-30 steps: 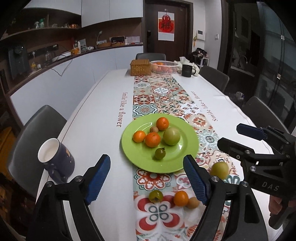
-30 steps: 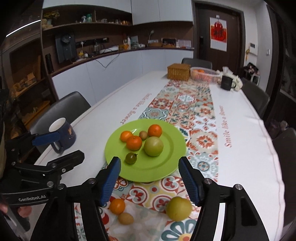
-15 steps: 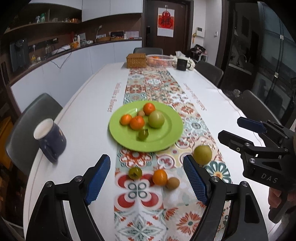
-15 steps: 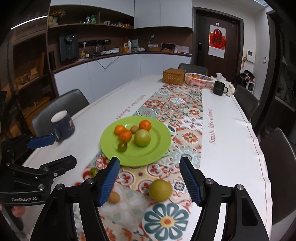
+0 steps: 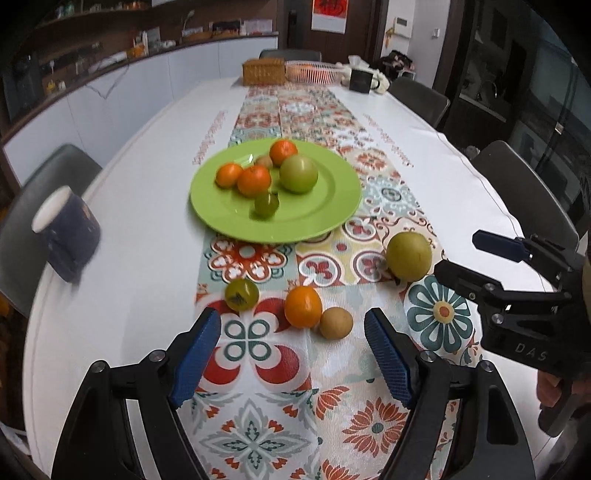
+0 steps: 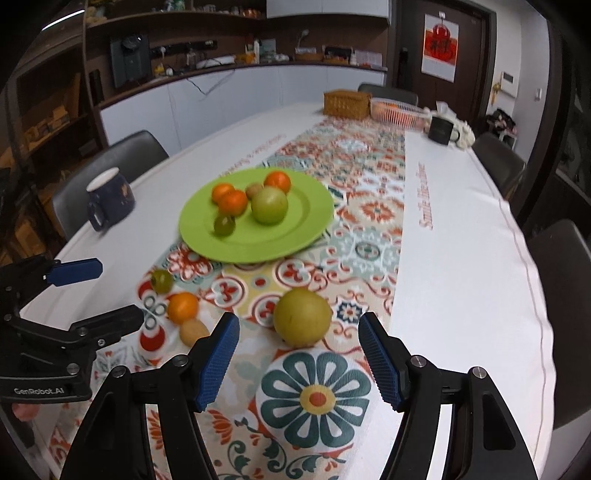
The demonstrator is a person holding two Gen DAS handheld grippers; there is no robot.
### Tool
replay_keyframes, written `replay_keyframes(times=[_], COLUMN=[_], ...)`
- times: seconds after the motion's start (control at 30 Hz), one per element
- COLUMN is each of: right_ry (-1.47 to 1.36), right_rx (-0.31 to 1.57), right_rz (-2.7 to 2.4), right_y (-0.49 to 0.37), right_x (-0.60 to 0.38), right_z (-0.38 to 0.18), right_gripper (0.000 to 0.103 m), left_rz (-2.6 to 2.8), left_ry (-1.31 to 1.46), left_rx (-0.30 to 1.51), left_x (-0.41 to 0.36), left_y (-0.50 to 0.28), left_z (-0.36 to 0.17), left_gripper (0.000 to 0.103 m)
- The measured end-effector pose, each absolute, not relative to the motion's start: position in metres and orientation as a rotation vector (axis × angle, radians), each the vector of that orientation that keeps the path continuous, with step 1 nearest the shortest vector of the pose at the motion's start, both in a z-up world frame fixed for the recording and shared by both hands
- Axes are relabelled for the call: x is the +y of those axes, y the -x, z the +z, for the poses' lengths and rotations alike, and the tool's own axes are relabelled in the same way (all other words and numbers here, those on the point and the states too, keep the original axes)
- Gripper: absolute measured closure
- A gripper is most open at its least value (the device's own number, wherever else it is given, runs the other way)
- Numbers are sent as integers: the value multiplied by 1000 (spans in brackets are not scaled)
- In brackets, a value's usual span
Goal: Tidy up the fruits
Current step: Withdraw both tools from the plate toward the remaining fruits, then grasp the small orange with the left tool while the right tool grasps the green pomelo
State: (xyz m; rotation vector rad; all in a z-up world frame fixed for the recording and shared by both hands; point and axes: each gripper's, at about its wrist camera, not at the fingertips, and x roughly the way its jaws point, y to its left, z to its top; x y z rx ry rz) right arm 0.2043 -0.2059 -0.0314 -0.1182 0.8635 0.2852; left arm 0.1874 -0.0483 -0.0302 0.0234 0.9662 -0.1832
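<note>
With six fruits on my green plate [image 5: 332,206], four lie loose: three ahead of my empty, closing left gripper [image 5: 291,354], the pear [image 6: 302,317] before my spread, empty right gripper [image 6: 298,358].

Home dining room, long table [image 5: 147,236] with patterned runner [image 5: 317,122], chairs [image 6: 122,155], cluttered counter [image 6: 229,70], shelving [image 6: 177,18]

Lime-green plate [image 5: 332,214] bearing three orange mandarins [image 5: 253,180], one pale green apple [image 5: 298,173] and a small dark green tomato [image 5: 266,204]. Runner [image 5: 332,122] tiled in red, teal, cream and orange floral medallions, on a white desk [image 5: 147,229] cloth with red lettering; on it lie a yellow-green pear [image 6: 302,322], an orange fruit [image 5: 303,306], a tan one [image 5: 335,322] and a green tomato [image 5: 242,294]. Navy mug [image 6: 110,197] with white interior; black tools with blue ribbed pads [image 5: 197,354].
</note>
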Motion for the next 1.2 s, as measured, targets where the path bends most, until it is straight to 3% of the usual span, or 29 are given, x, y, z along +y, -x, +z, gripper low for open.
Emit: replay_keyframes(times=[0.2,0.7,0.97,1.2], right_ry=[82,40,26,33], right_rx=[929,981,999,982], right_rz=[275,263,256,258], right_y=[-220,-245,-253,-248], right_x=[-208,-199,-195,-196], right_z=[-53,-81,-91,-90], right_gripper=[35,36,53,53], left_rz=[-198,-238,-238,-234], left_ry=[34,153,145,90], left_rx=[1058,1171,1168,1141], left_x=[-47,-46,-47,-51], left_y=[-209,-237,-239,-237], left_z=[-53,-79,-81,-78], left_gripper=[47,71,72,72])
